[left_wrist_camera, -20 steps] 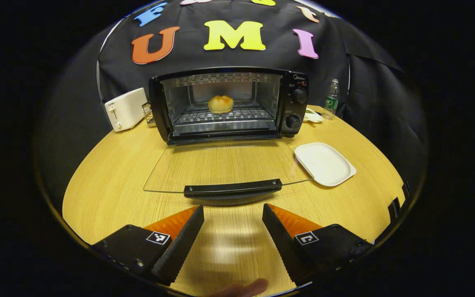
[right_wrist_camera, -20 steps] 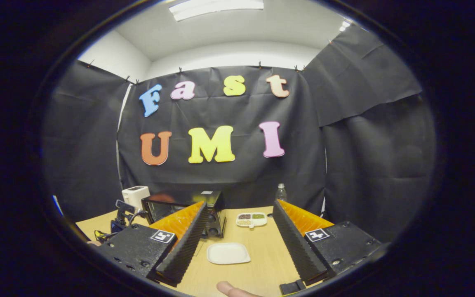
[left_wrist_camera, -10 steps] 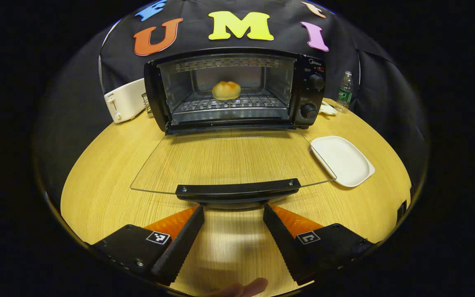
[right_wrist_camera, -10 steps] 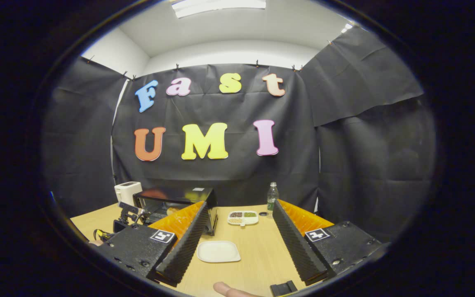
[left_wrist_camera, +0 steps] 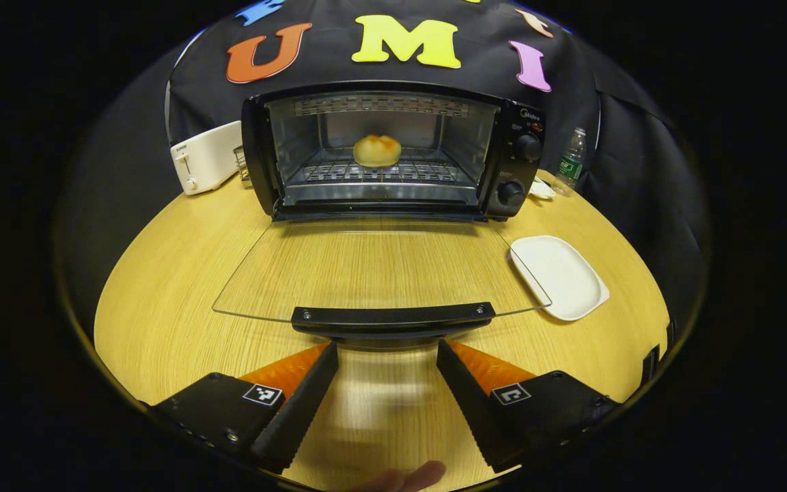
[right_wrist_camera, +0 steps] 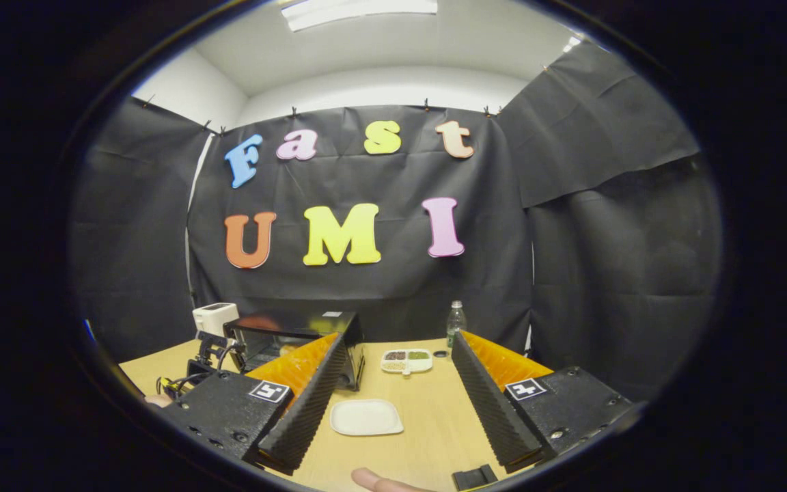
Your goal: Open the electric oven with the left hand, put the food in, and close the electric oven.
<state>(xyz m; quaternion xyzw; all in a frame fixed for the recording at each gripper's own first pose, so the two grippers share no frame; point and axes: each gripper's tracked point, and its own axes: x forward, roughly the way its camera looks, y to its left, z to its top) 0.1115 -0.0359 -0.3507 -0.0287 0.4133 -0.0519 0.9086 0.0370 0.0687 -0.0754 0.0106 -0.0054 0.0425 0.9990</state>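
So from where I'm driving this, the black countertop electric oven [left_wrist_camera: 393, 154] sits at the far edge of the light wooden tabletop [left_wrist_camera: 175, 307] with its clear glass door [left_wrist_camera: 380, 266] dropped flat toward me. That's why the round golden bread bun [left_wrist_camera: 377, 149] is in plain sight: it's on the wire rack inside, roughly centred, well back from the door. I'd say the food step is done and only closing is left.

My left claw [left_wrist_camera: 387, 372] is spread wide with nothing between the fingers, low over the tabletop, just on the near side of the door's black bar handle [left_wrist_camera: 392, 316]. The handle lies straight ahead of the gap, close but not touching as far as I can tell. Seems lined up to get under it and lift.

Right claw [right_wrist_camera: 397, 403] is also wide open and empty, held up and back over the near right side, with the empty white square plate [right_wrist_camera: 366, 417] lying beyond its fingers. Parked out of the door's swing, I'd guess.
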